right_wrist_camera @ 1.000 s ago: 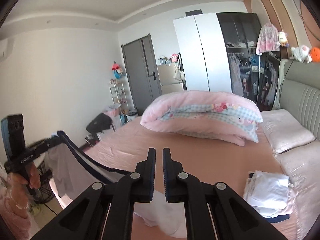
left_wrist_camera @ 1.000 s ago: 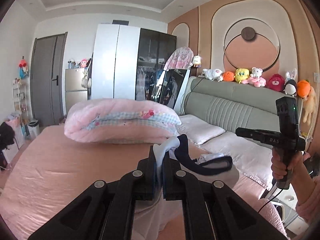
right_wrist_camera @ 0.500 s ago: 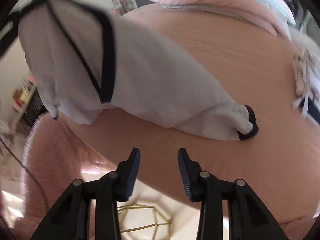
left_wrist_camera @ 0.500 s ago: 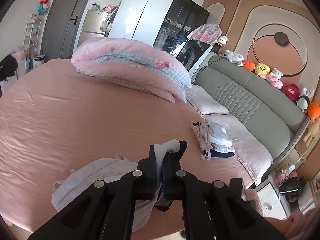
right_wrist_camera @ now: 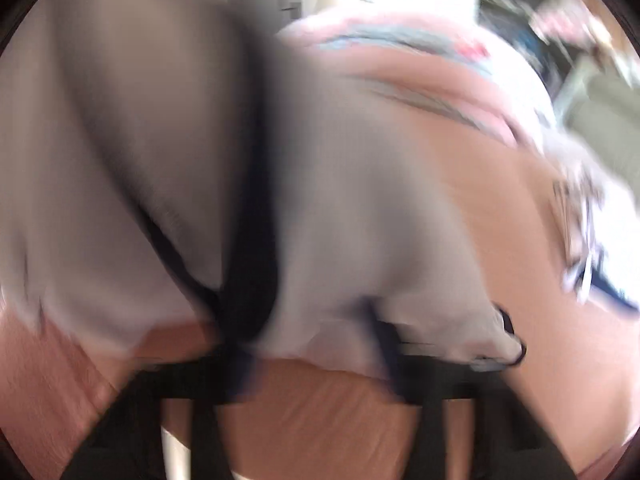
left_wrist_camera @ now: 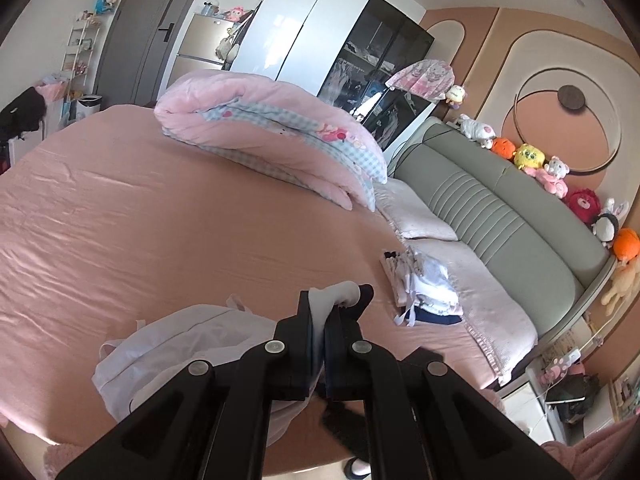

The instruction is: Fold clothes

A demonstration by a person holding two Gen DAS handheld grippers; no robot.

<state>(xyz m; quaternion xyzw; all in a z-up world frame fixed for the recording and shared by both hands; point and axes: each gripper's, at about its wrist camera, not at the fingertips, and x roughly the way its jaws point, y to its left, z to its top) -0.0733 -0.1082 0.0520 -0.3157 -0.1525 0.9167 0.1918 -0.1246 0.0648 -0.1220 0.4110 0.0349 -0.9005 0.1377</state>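
A white garment with dark navy trim (left_wrist_camera: 188,340) lies crumpled on the pink bed near its front edge. My left gripper (left_wrist_camera: 318,312) is shut on a bunched corner of it, white cloth and navy trim sticking out above the jaws. In the right wrist view the same garment (right_wrist_camera: 340,208) fills most of the blurred frame, close to the camera. My right gripper (right_wrist_camera: 308,344) is wide open, its fingers at the cloth's lower edge with nothing clamped between them.
A pile of folded white and navy clothes (left_wrist_camera: 424,284) lies on the bed near the pillows (left_wrist_camera: 420,216). A rolled pink quilt (left_wrist_camera: 276,132) lies across the far side. The grey headboard (left_wrist_camera: 500,216) with plush toys is right. A bedside table (left_wrist_camera: 560,392) stands at lower right.
The left gripper has lowered the held garment onto the bed. The right gripper has opened and swung fast toward the garment, which now fills its blurred view.
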